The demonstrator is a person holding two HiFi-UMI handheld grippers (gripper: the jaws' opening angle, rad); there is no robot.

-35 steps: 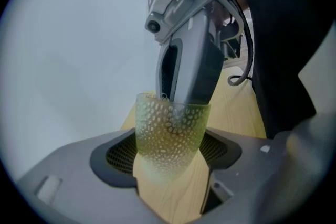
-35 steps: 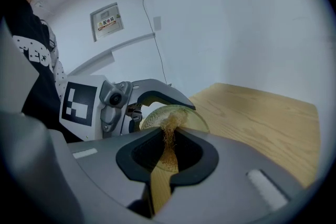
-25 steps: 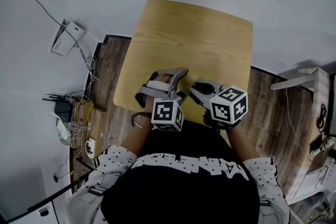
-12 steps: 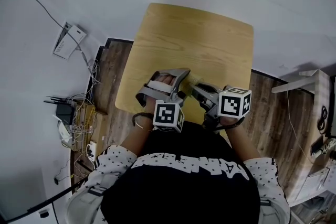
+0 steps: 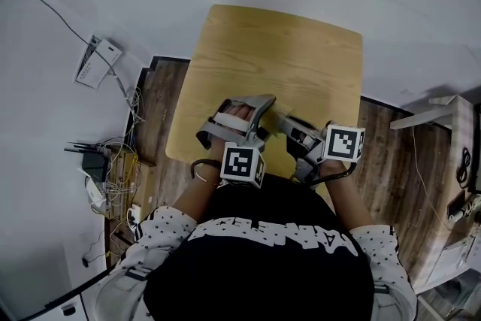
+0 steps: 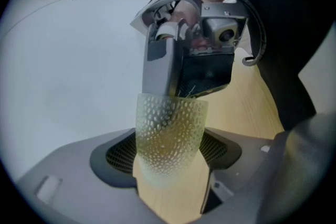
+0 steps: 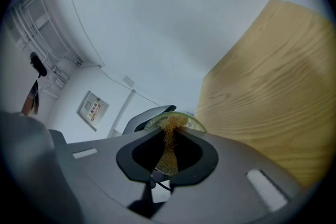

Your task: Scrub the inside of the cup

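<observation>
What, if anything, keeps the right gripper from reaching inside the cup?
Probably nothing, so yes: the left gripper holds the cup with its mouth facing the right gripper, whose pinched scrubber sits at the rim.

cup [image 7: 193,120] mostly hidden behind jaws of the right gripper [image 7: 168,131]. scrubber [image 7: 168,157] end past the cup rim is too blurred to tell.

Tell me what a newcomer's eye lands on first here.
A translucent dimpled cup is clamped between the jaws of the left gripper, held above the near edge of the wooden table. The right gripper meets it mouth-on, its jaws pinching an orange-brown scrubber that reaches into the cup.
</observation>
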